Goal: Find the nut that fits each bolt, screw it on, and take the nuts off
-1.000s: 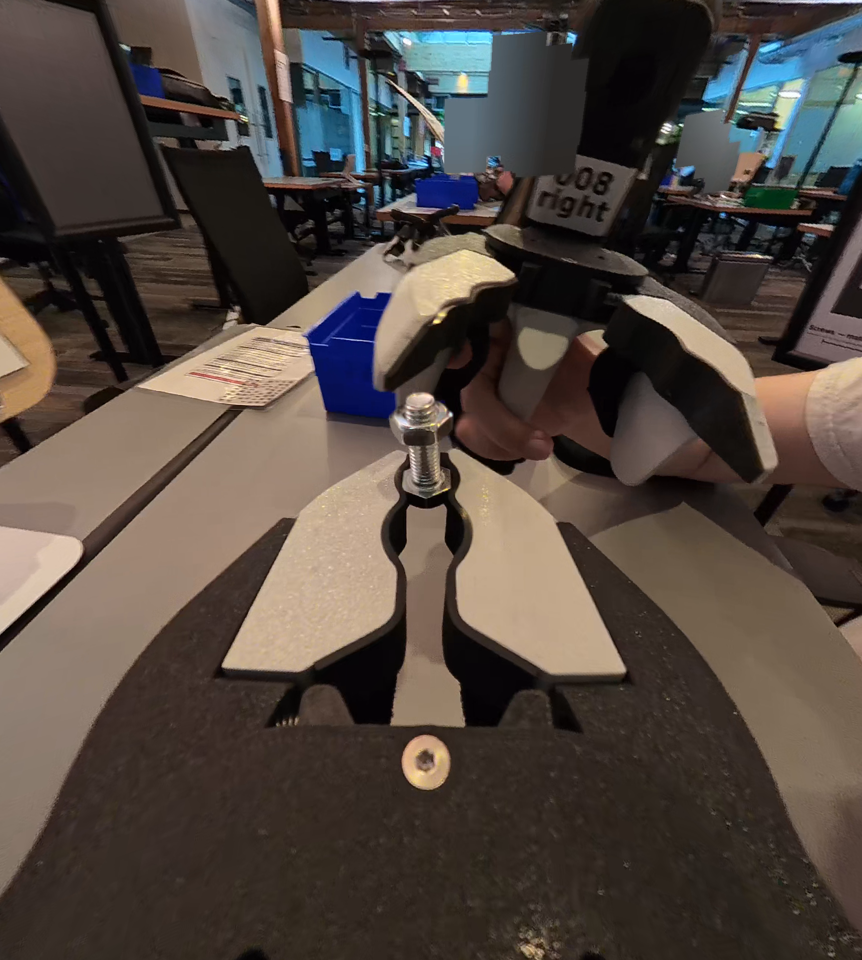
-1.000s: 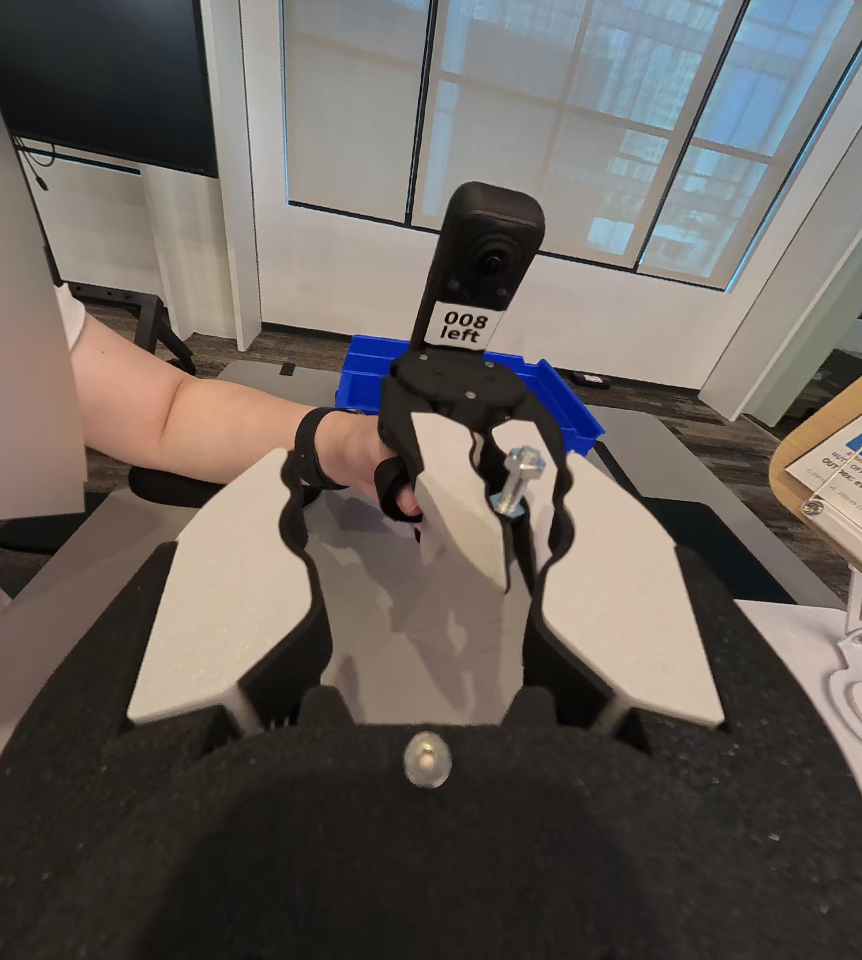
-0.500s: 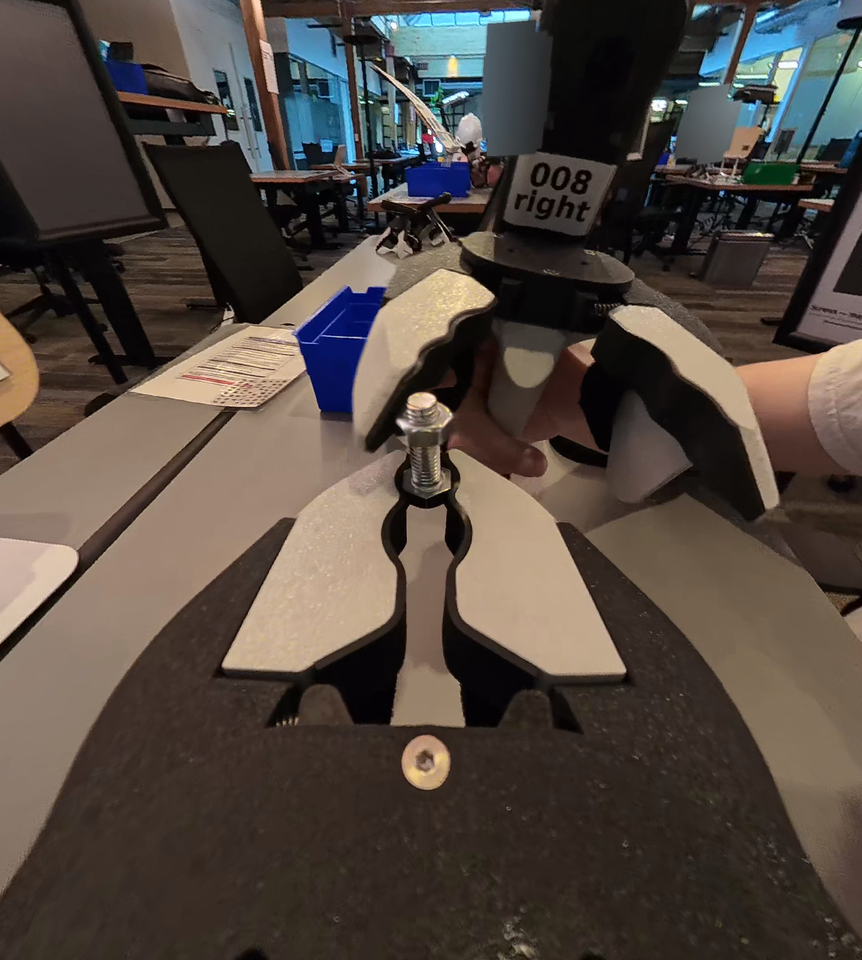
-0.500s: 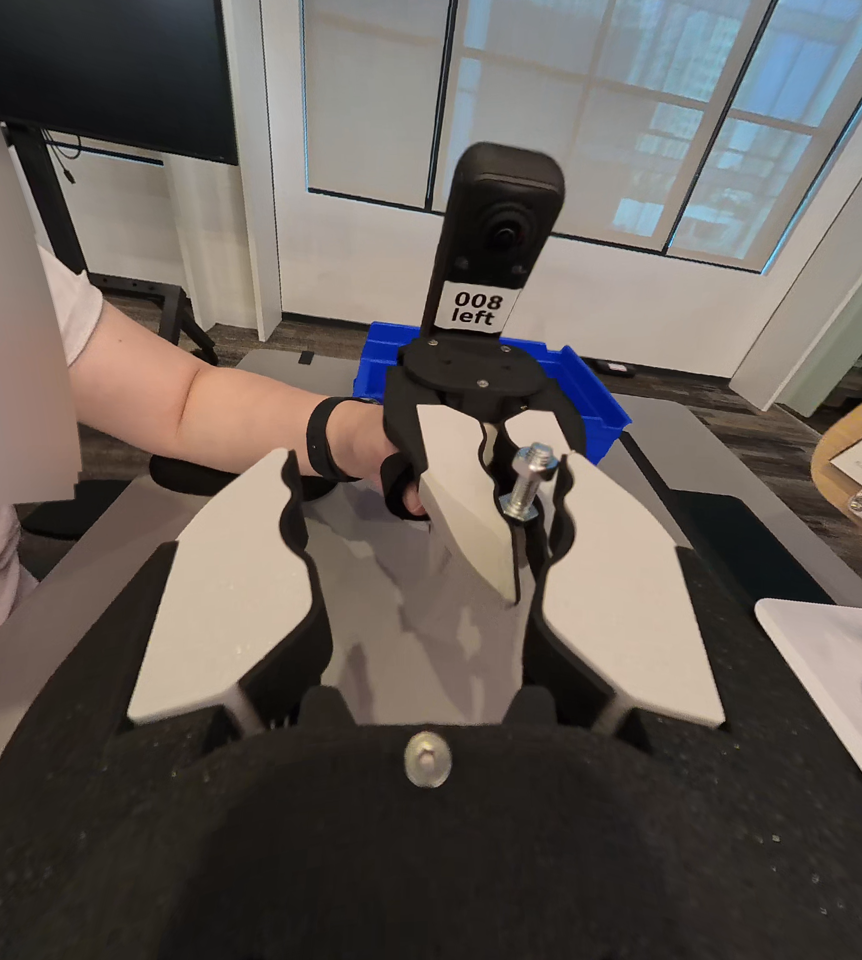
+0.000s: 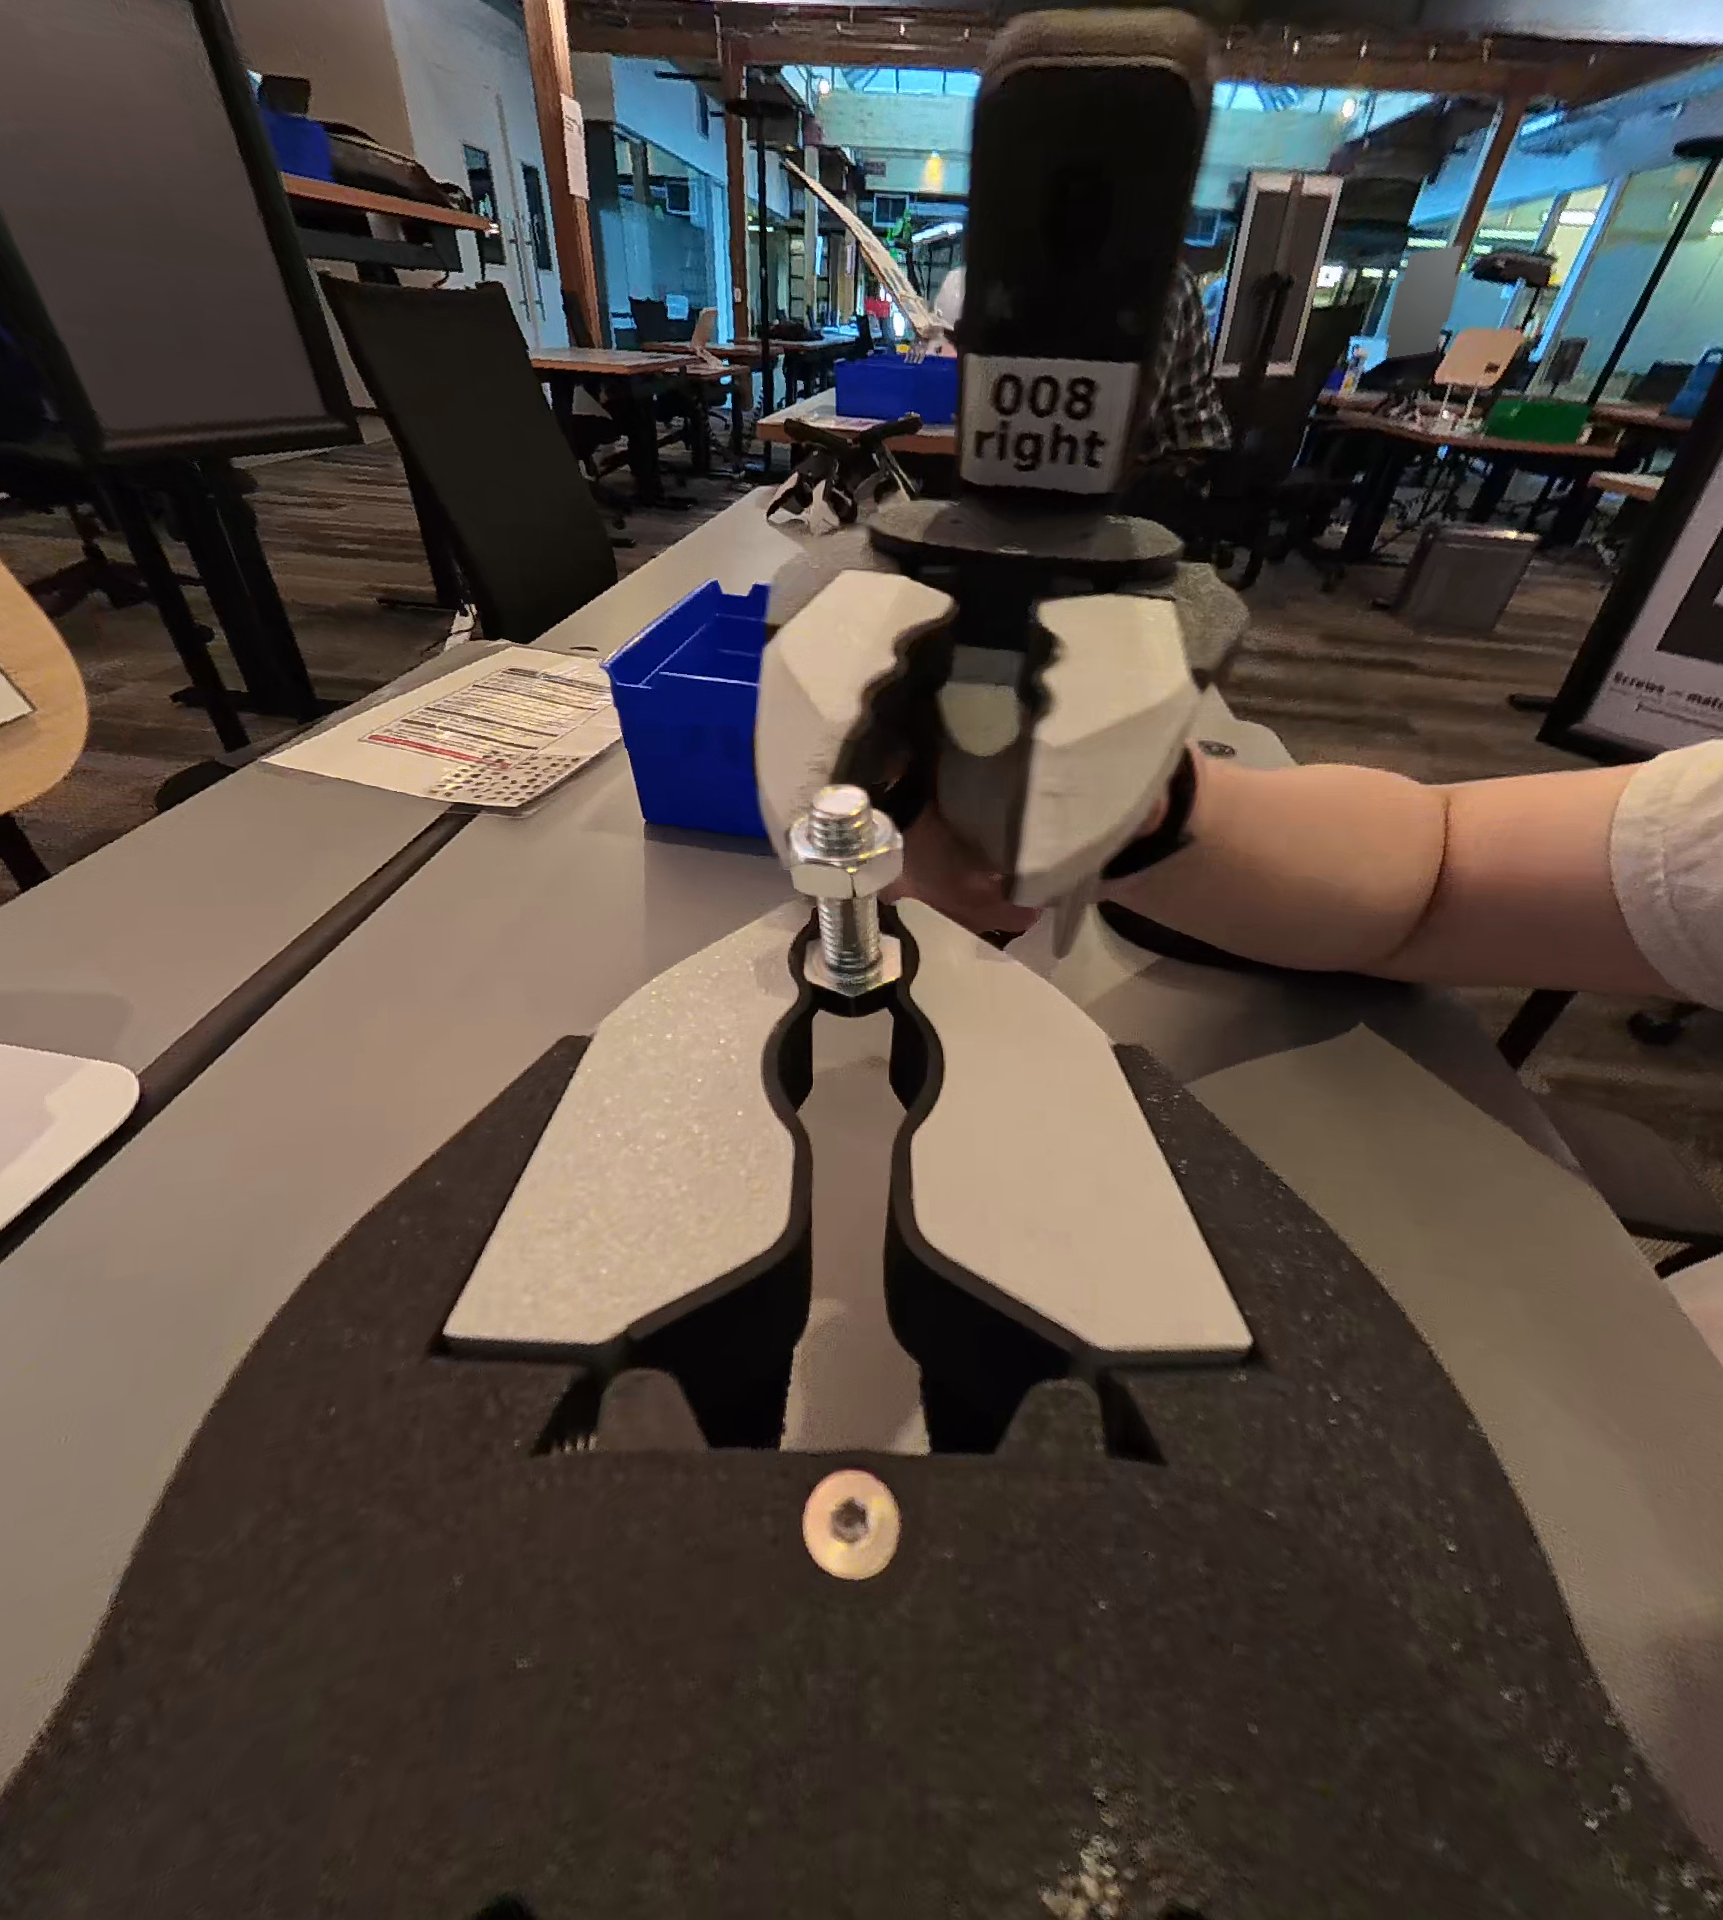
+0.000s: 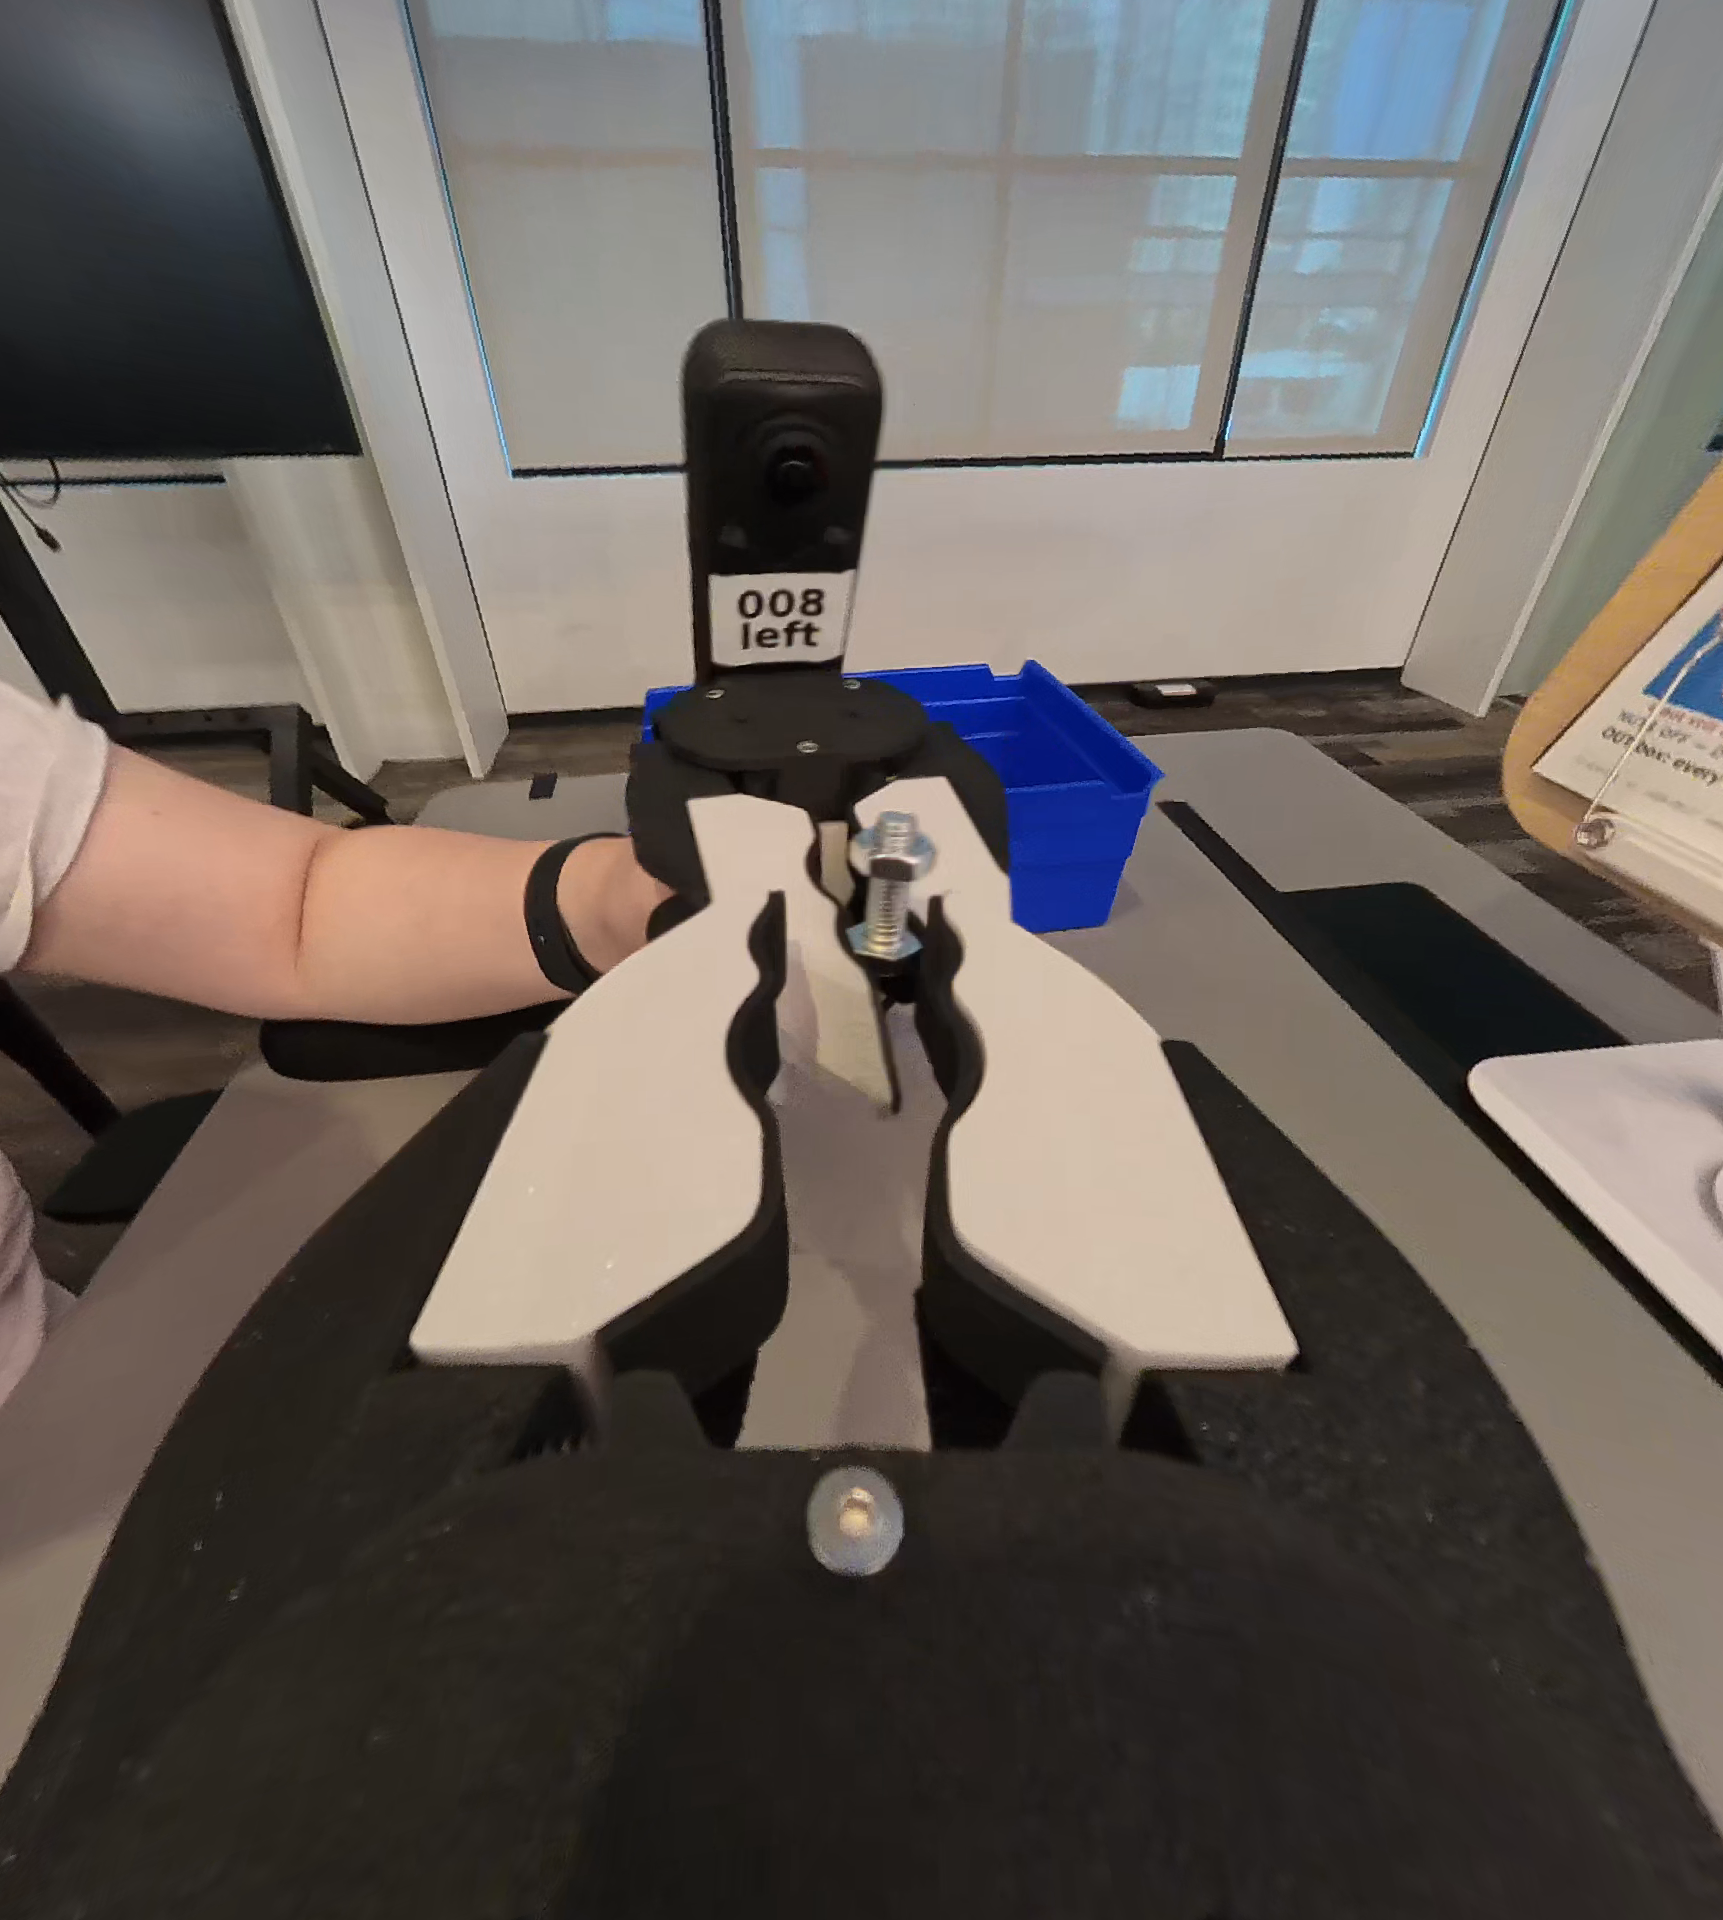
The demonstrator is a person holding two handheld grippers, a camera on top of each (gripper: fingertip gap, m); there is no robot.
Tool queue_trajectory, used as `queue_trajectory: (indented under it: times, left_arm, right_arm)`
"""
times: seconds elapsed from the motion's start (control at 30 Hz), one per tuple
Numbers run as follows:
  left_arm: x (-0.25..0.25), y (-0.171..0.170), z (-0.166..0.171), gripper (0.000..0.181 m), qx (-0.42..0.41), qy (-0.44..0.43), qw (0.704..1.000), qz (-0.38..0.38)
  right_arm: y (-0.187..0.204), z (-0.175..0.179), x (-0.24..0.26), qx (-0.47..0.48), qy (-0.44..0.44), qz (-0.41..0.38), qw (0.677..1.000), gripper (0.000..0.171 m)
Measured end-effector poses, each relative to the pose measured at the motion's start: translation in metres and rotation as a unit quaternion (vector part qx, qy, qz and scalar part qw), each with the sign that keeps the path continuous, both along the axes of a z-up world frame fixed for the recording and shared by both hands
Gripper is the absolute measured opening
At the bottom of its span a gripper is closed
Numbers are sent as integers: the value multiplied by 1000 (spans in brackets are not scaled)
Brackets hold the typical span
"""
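Grey table (image 5: 213, 935) fills the left wrist view: one bolt (image 5: 844, 935) is clamped head-down, upright, by the left gripper (image 5: 849, 971), one nut (image 5: 842, 854) near its top. From the right wrist view, the right gripper (image 6: 852, 940) is seen apart, empty, facing the bolt (image 6: 885, 902).

Right gripper (image 6: 852, 925) narrowed its wide-spread grey fingers (image 5: 841, 707) to a slim gap, swung square-on facing the silver threaded bolt (image 5: 844, 902), beside its hex nut (image 5: 842, 854)
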State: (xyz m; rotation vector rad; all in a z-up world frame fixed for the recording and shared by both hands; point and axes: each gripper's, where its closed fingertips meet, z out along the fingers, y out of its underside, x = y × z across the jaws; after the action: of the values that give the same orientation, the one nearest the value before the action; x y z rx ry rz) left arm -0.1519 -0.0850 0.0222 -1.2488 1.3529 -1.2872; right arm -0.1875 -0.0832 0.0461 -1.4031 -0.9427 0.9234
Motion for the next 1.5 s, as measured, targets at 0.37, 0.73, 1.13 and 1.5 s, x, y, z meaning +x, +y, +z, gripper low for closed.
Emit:
queue_trajectory:
  times: [0.37, 0.73, 1.13, 1.5]
  left_arm:
    - [3, -7, -2, 9, 6, 5, 1000, -8]
    - [4, -9, -1, 9, 3, 4, 1000, -12]
    - [4, 8, -13, 28, -26, 36, 999, 20]
    - [3, 11, -18, 21, -26, 58, 998, 22]
  right_arm:
    - [-1, -6, -4, -18, 6, 14, 1000, 12]
    - [1, -8, -4, -30, 20, 18, 999, 7]
    - [24, 8, 43, -155, 193, 61, 967, 7]
    - [-3, 37, 131, -172, -64, -128, 975, 7]
